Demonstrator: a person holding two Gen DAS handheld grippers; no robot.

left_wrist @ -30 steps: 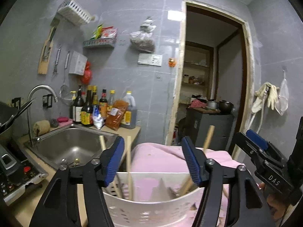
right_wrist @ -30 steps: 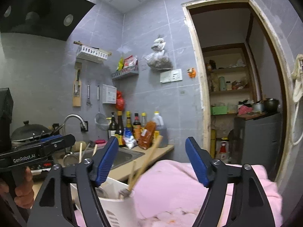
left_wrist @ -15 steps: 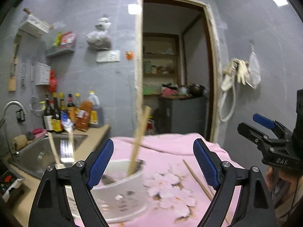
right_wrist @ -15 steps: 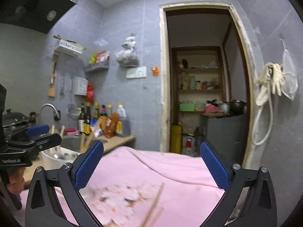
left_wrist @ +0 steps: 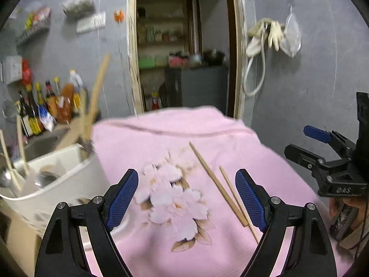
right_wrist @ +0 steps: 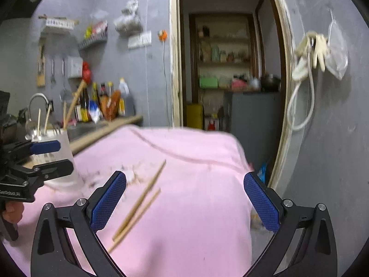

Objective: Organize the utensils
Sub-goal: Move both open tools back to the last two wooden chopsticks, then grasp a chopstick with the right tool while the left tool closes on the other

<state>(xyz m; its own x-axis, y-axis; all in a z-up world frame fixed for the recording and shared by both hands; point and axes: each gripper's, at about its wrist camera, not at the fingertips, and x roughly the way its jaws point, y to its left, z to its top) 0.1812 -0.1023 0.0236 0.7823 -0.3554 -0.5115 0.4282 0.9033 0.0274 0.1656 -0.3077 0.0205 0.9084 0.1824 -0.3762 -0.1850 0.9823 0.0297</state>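
Both grippers, left [left_wrist: 186, 198] and right [right_wrist: 184, 205], hover empty with jaws wide open. Two chopsticks [left_wrist: 221, 184] lie nearly touching on soft cloth [left_wrist: 161, 138] (thin, round). Risk: a pinch rolls one away or snags fabric.

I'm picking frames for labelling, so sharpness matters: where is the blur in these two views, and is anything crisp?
Left wrist: the holder, its utensils and the bottles are smeared; the chopsticks on the cloth and the left gripper are sharp. Right wrist: the whole background is soft, the chopsticks are slightly blurred, and only the right gripper is crisp. Both views bend the doorframe.
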